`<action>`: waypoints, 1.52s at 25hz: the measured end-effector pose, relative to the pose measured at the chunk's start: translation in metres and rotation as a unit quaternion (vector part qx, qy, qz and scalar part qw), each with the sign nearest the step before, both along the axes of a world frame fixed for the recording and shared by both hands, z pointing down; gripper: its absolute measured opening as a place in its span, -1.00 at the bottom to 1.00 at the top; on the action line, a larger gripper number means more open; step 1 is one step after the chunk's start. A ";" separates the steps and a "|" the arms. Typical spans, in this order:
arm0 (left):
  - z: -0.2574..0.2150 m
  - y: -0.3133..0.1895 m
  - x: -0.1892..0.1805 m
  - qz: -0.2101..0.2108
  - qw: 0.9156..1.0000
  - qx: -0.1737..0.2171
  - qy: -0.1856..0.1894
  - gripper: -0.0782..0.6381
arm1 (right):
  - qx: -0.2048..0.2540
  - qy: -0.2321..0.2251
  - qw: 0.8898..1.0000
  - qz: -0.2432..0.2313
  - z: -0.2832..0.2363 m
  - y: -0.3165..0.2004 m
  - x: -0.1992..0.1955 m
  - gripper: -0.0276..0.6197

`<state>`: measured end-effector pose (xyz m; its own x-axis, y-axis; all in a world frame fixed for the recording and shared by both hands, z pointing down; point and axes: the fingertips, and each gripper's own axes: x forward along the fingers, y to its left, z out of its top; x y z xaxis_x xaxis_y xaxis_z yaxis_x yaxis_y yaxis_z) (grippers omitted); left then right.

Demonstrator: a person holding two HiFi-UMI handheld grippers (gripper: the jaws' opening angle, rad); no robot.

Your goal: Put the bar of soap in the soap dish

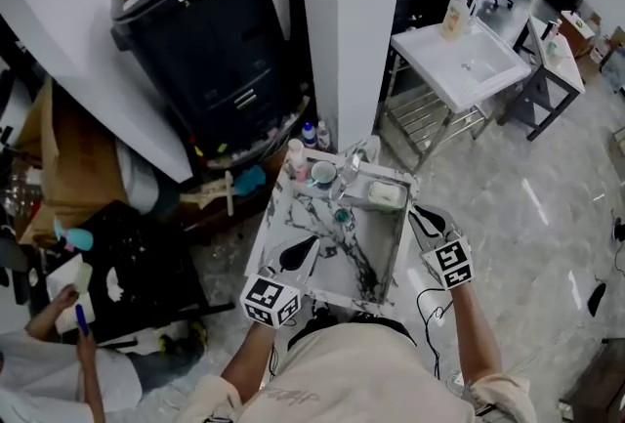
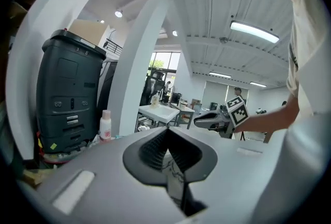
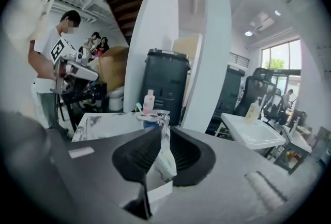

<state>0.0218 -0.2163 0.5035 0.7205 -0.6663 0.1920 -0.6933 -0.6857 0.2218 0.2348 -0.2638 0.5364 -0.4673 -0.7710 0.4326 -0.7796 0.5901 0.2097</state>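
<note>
The pale bar of soap (image 1: 386, 193) lies in the soap dish (image 1: 399, 207) at the back right of the marble-patterned washstand (image 1: 337, 255). In the right gripper view the soap (image 3: 166, 160) shows through the narrow gap of my right gripper (image 3: 161, 135), below the faucet (image 3: 164, 120); nothing is between the pads. That gripper (image 1: 416, 210) hangs just off the stand's right edge, apart from the dish. My left gripper (image 1: 314, 241) is over the stand's front left, its jaws together and empty, with marble showing behind them (image 2: 166, 137).
A black bin (image 1: 205, 30) and a white pillar (image 1: 352, 21) stand behind the washstand. Small bottles (image 1: 296, 157) and a cup (image 1: 323, 173) crowd its back edge. A white sink table (image 1: 459, 64) stands at the far right. A person (image 1: 59, 353) sits at the lower left.
</note>
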 end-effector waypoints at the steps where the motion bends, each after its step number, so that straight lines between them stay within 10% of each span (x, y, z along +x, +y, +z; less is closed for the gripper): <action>1: -0.005 0.000 0.003 0.007 1.000 0.001 0.005 -0.73 | 0.014 -0.010 1.000 0.011 -0.010 0.007 0.003 -0.78; 19: -0.053 -0.007 0.031 0.055 0.997 0.052 -0.004 -0.73 | 0.138 -0.116 0.981 0.065 -0.123 0.096 0.018 -0.91; 38: -0.042 0.000 0.020 0.049 0.998 0.037 -0.003 -0.73 | 0.085 -0.128 0.984 0.088 -0.099 0.115 0.014 -0.91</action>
<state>0.0414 -0.2164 0.4619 0.7814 -0.6059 0.1496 -0.6239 -0.7643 0.1633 0.2483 -0.1485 0.4374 -0.3977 -0.9004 0.1766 -0.9064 0.4154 0.0767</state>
